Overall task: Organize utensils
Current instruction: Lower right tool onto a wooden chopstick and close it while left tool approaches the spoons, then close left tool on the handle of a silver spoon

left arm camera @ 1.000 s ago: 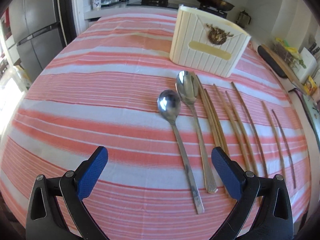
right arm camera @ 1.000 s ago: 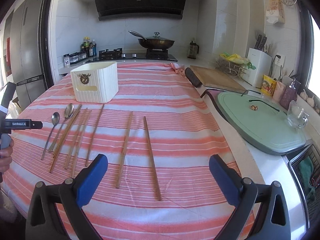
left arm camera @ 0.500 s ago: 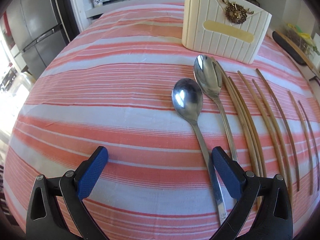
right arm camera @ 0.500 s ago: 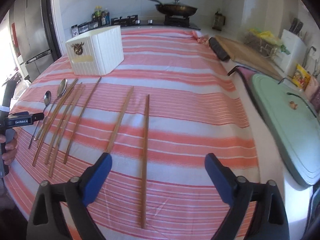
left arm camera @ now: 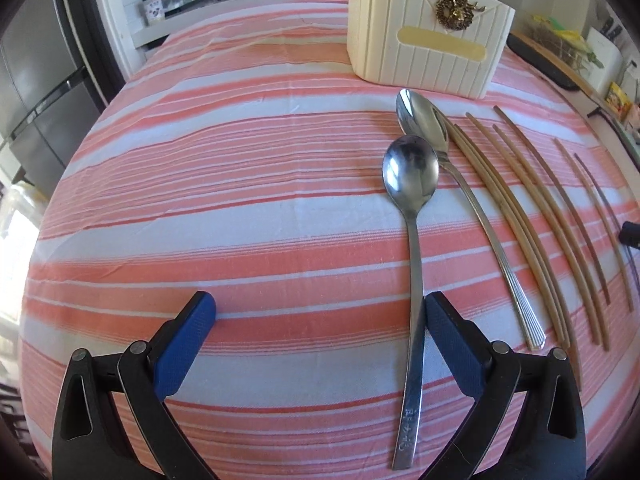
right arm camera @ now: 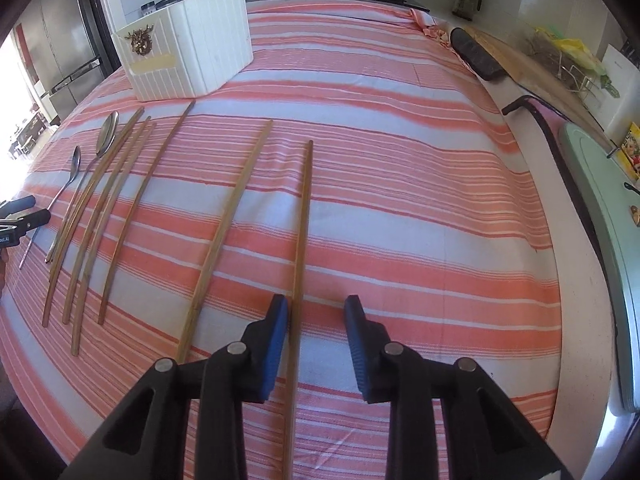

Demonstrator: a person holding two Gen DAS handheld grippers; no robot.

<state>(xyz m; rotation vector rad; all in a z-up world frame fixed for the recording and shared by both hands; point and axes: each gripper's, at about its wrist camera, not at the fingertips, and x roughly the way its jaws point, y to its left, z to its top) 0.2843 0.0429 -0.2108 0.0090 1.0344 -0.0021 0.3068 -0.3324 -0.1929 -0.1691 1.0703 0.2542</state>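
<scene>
Right wrist view: the right gripper (right arm camera: 316, 320) hangs low over the striped tablecloth (right arm camera: 400, 200) with its jaws closing around the rightmost chopstick (right arm camera: 302, 232); the left blue pad lies against the stick, the right pad is apart from it, so nothing is clamped.

Left wrist view: the left gripper (left arm camera: 320, 320) has its fingers spread wide over the cloth, and the handle of the small spoon (left arm camera: 412, 240) runs just inside its right pad (left arm camera: 456, 344), not gripped. A larger spoon (left arm camera: 452, 184) lies just beside the small one, its bowl nearer the cream utensil holder (left arm camera: 424, 48) that stands upright at the far end of the row. More chopsticks (left arm camera: 516, 220) lie side by side between the spoons and the right gripper's stick, all flat on the cloth.
</scene>
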